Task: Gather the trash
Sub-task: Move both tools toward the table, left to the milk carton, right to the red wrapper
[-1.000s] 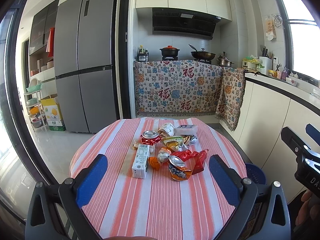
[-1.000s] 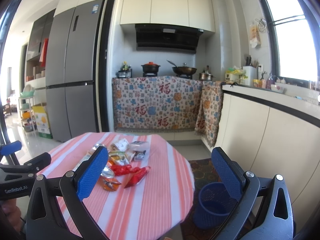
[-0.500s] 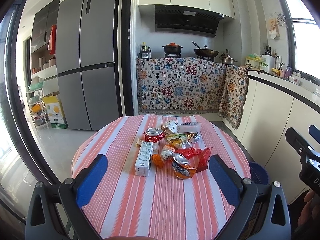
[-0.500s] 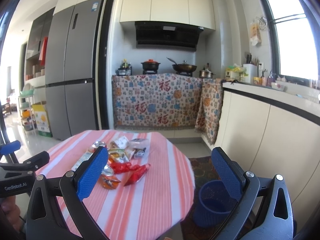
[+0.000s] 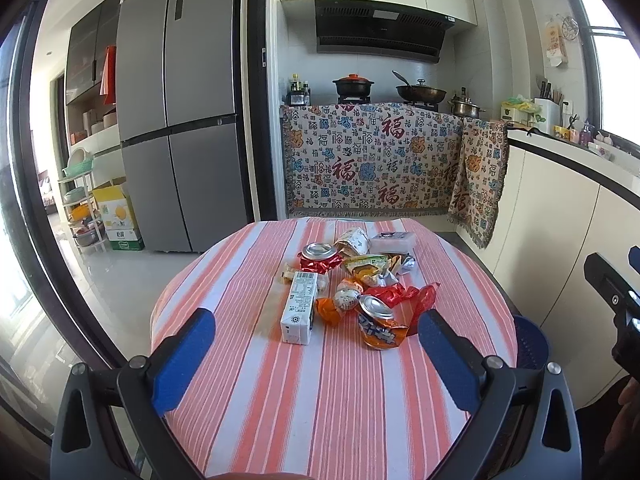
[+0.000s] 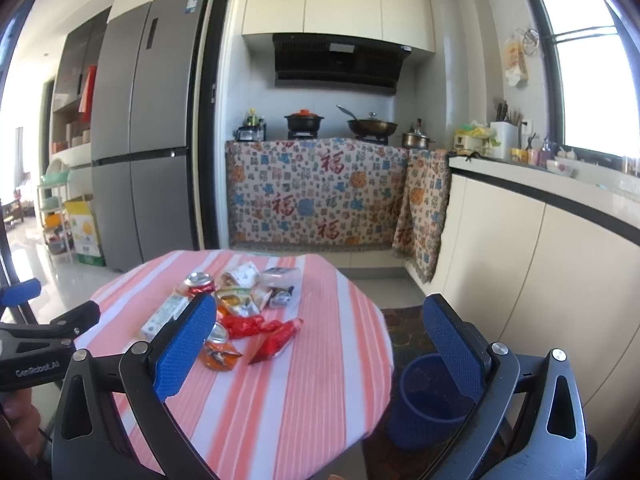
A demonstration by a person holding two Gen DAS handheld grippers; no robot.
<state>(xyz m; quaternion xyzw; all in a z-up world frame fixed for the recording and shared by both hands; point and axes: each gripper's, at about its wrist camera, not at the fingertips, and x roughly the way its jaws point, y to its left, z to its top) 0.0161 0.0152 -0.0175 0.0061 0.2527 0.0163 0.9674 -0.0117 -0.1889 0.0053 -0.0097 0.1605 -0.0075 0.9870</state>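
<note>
Trash heaped mid-way on round table with red-and-white striped cloth (image 5: 248, 380): white rectangular milk carton (image 5: 299, 307), crushed orange soda can (image 5: 376, 322), red foil wrapper (image 5: 404, 295). Blue perforated plastic bin (image 6: 424, 396) on floor beside table, ready for drops. Left gripper (image 5: 316, 354) level, short of pile, fingers spread, empty. Right gripper (image 6: 324, 344) likewise spread, empty.

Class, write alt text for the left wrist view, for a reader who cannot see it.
A pile of trash, including a white carton and a crushed orange can, lies on a round table with a striped cloth. The open left gripper frames it, empty, with a kitchen behind.
</note>
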